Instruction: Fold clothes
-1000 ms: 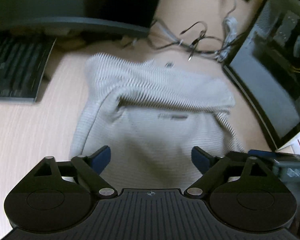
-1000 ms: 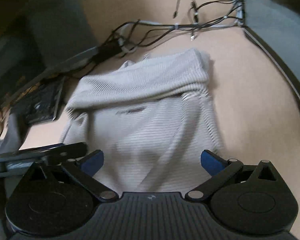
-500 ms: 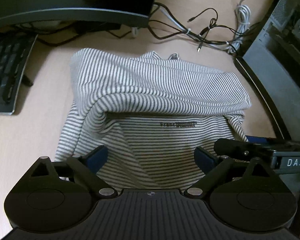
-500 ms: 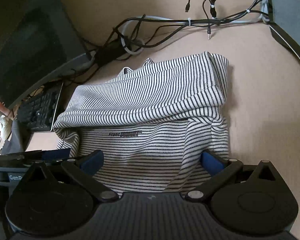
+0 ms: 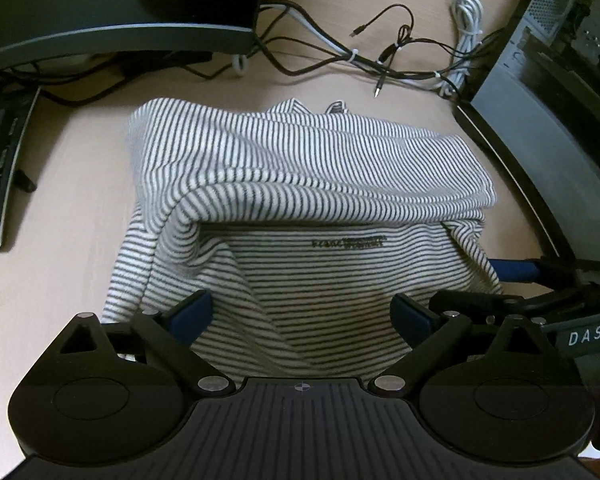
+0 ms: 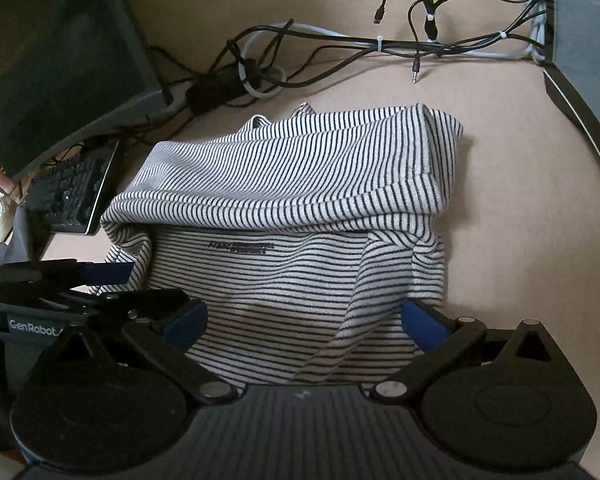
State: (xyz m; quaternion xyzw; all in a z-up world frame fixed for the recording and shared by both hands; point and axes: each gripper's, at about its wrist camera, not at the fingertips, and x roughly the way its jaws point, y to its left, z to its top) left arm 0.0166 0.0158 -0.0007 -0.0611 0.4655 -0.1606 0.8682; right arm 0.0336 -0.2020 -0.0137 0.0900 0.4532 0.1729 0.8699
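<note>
A white shirt with thin dark stripes (image 5: 300,168) lies on the tan desk (image 5: 60,240), its far part folded forward over the chest print (image 5: 348,243). My left gripper (image 5: 300,314) is open just above the shirt's near edge, and its blue pads (image 5: 190,314) hold nothing. The right gripper (image 5: 496,286) reaches in at the shirt's right side. In the right wrist view the same shirt (image 6: 284,168) fills the middle. My right gripper (image 6: 304,322) is open over its near hem, with the left gripper (image 6: 132,284) beside it at the left.
A dark monitor (image 5: 120,8) stands at the back left with a keyboard (image 5: 0,168) under it. Tangled cables (image 5: 380,64) lie behind the shirt. A computer case (image 5: 560,80) walls off the right side. Bare desk (image 6: 520,200) shows right of the shirt.
The motion blur of a second ago is gone and both views have steadied. The shirt sits a little larger in view. Both grippers stay open and the fold is unchanged.
</note>
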